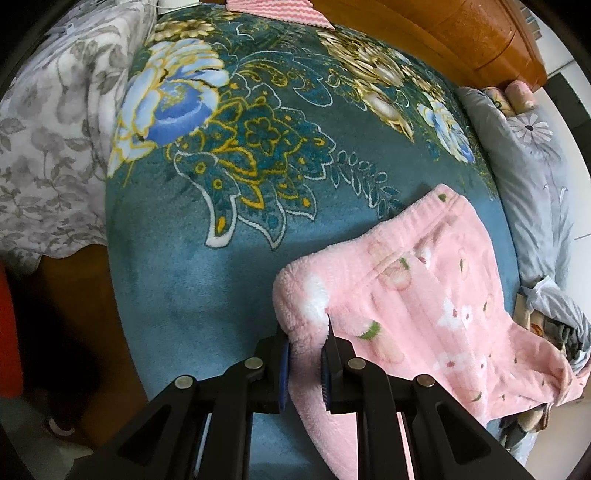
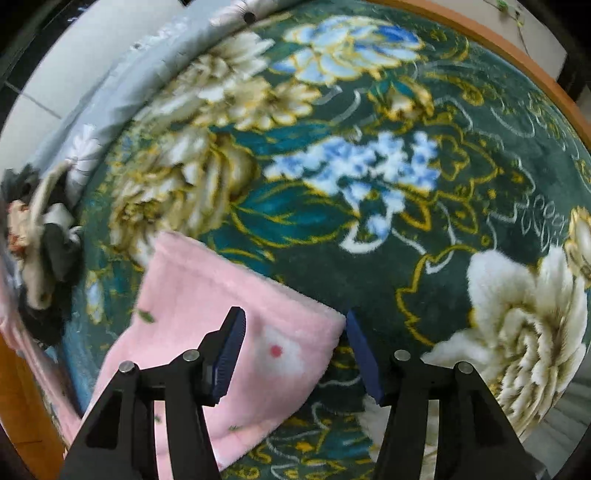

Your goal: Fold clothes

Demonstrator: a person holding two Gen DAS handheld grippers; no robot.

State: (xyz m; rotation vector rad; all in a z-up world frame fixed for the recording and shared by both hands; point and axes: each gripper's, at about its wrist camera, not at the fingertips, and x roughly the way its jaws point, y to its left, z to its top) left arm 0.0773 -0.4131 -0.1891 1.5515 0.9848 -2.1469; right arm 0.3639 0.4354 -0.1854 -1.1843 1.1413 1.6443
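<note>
A pink fleece garment (image 1: 417, 295) with small flower prints lies on a teal floral blanket (image 1: 229, 206). Its elastic waistband runs along the top edge in the left wrist view. My left gripper (image 1: 304, 354) is shut on the garment's near left corner. In the right wrist view, another end of the pink garment (image 2: 221, 314) lies flat on the blanket (image 2: 369, 166). My right gripper (image 2: 295, 332) is open, its blue-padded fingers (image 2: 232, 350) on either side of the garment's corner, with cloth between them.
A grey floral quilt (image 1: 535, 177) lies bunched along the blanket's right side. A white-grey floral sheet (image 1: 44, 147) lies at the left. A wooden headboard (image 1: 461, 33) and a pink striped cloth (image 1: 280, 11) are at the far end. Dark crumpled clothes (image 2: 44, 243) lie at the left.
</note>
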